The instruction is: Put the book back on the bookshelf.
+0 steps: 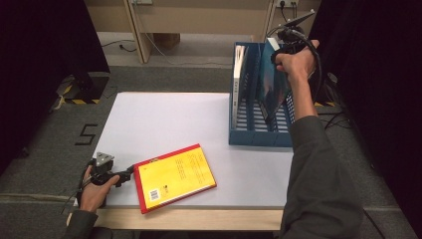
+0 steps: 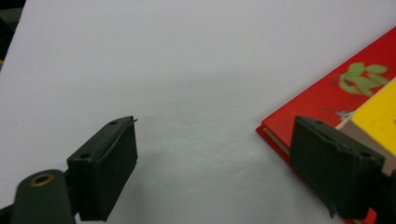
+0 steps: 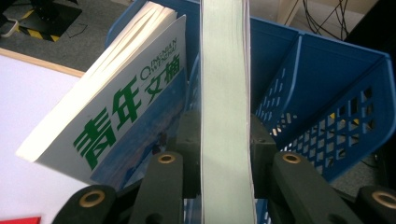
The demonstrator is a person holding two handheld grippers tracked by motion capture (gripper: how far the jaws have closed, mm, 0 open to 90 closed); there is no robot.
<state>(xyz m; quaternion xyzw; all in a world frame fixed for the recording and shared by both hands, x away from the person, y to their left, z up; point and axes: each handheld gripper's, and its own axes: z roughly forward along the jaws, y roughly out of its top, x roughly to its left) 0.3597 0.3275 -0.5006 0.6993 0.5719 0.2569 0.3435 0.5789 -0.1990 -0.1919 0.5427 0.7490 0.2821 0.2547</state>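
The left tongs (image 1: 130, 172) rest low on the white surface (image 1: 164, 124) with their jaws apart and nothing between them. In the left gripper view, the right-hand jaw stands in front of the corner of the red-and-yellow book (image 1: 175, 177), so whether it touches the cover is hard to tell; that book lies flat just right of these tongs. Farther right stands the blue rack (image 1: 259, 137). The right tongs (image 3: 225, 154) are clamped on a blue book (image 1: 272, 84), held upright over the rack's middle slot; the hand (image 1: 297, 62) hides the jaws in the high view, and the book's lower end is cut off. Left of these tongs, a white book (image 3: 116, 107) with green lettering leans in the next slot.
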